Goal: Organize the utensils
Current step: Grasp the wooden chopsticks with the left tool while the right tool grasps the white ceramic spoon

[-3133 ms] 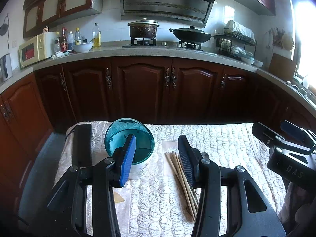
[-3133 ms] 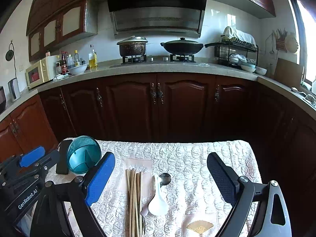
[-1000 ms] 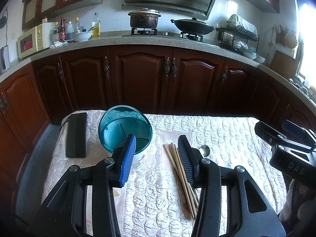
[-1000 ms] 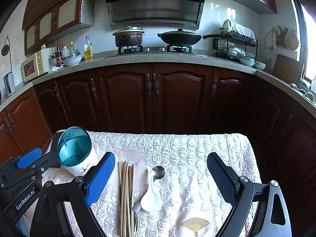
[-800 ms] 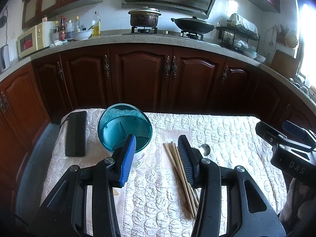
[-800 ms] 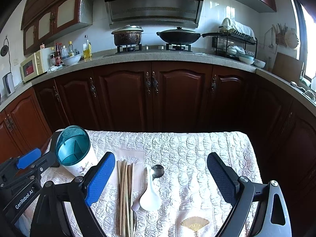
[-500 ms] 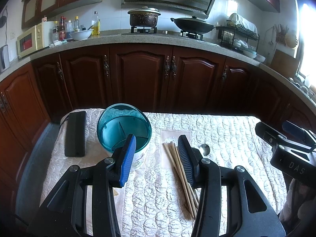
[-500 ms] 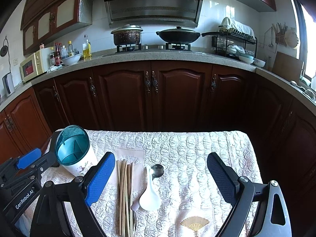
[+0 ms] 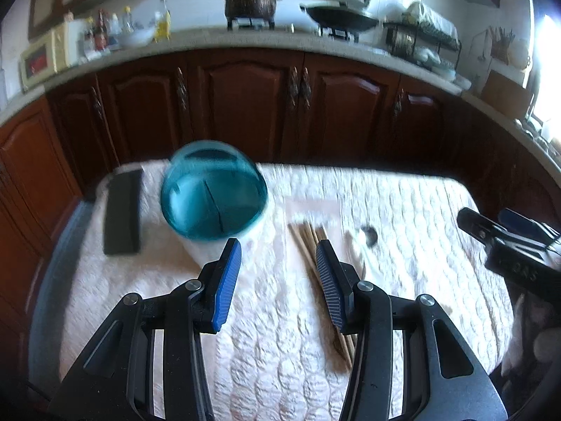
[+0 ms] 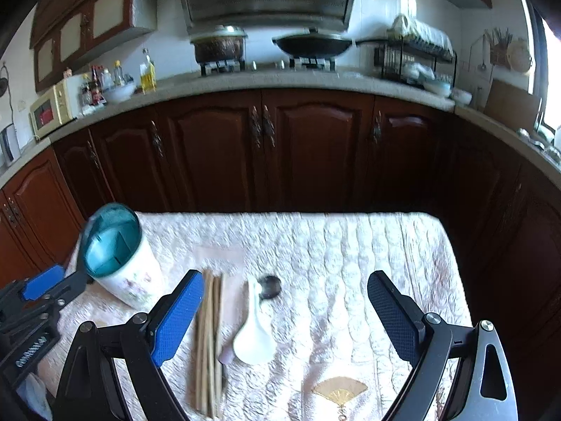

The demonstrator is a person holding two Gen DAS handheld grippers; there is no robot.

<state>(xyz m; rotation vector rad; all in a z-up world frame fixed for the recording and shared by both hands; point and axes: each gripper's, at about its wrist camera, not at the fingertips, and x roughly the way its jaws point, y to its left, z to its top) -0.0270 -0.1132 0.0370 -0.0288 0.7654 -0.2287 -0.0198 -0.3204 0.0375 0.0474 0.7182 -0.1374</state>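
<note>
The chopsticks [image 10: 209,336] lie in a bundle on the quilted white cloth [image 10: 350,245], long axis running from the near edge toward the dark wooden kitchen cabinets [image 10: 315,154], with a white spoon [image 10: 253,340] and a metal spoon [image 10: 270,287] just to their right. The teal-rimmed holder [image 10: 121,256] stands upright left of them. The right gripper [image 10: 285,312] hovers wide open above the spoons, and the left gripper [image 9: 278,273] hangs open and empty between holder and chopsticks.

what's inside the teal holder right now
The holder shows only teal dividers splitting it into compartments; no utensils stand in it. The chopsticks and white spoon lie on the cloth. The compartment bottoms are blurred, so small items can't be ruled out.
</note>
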